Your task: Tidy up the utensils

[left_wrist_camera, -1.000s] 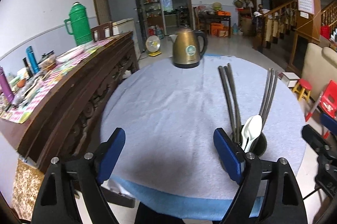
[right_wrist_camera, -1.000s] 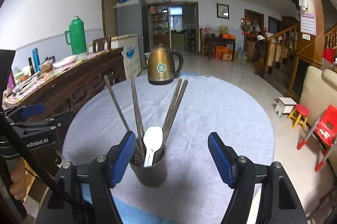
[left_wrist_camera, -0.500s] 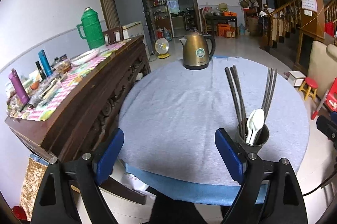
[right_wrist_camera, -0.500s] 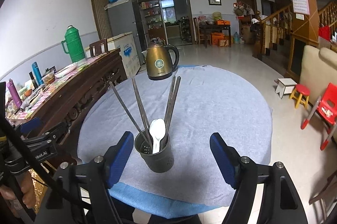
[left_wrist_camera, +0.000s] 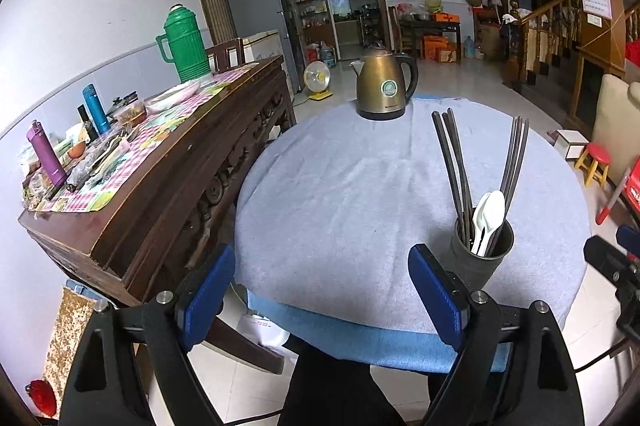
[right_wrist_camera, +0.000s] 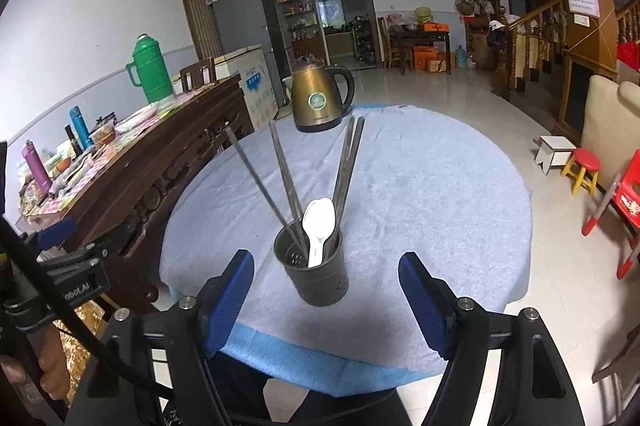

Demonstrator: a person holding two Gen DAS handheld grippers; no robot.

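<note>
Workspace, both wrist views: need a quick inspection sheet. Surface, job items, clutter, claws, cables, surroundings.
Surface: round table under a grey-blue cloth.
Job's things: dark utensil holder upright near the front edge, holding long chopsticks and white spoons.
Clutter: bronze kettle at the table's far edge.
Grippers: left claw open, holding nothing, off the front edge; right claw open, holding nothing, short of the holder.
Cables: black cable beside the left gripper's body.
Surroundings: wooden sideboard to the left with a green thermos and bottles; red stool on the floor to the right.
</note>
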